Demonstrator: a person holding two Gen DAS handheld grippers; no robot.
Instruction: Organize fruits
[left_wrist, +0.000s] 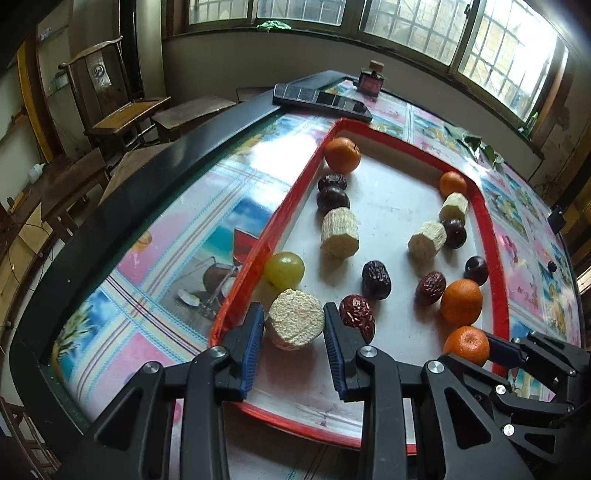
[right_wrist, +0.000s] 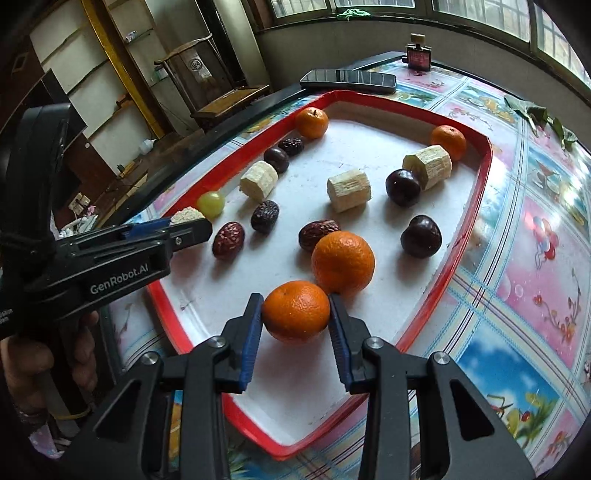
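- A red-rimmed white tray (right_wrist: 480, 192) fills mid-frame, holding glossy oranges, wrinkled dates, dark plums, a green grape (left_wrist: 284, 269) and fibrous pale cane pieces.
- Lower left, the left gripper (left_wrist: 294, 325) clamps a rough cane piece (left_wrist: 295, 323).
- Lower centre, the right gripper (right_wrist: 295, 314) grips a dimpled orange (right_wrist: 295, 310).

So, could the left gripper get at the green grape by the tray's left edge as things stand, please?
Probably not right away. The left gripper is shut on a sugarcane piece, which sits directly between its fingers and the green grape just beyond. It would need to put that piece down first.
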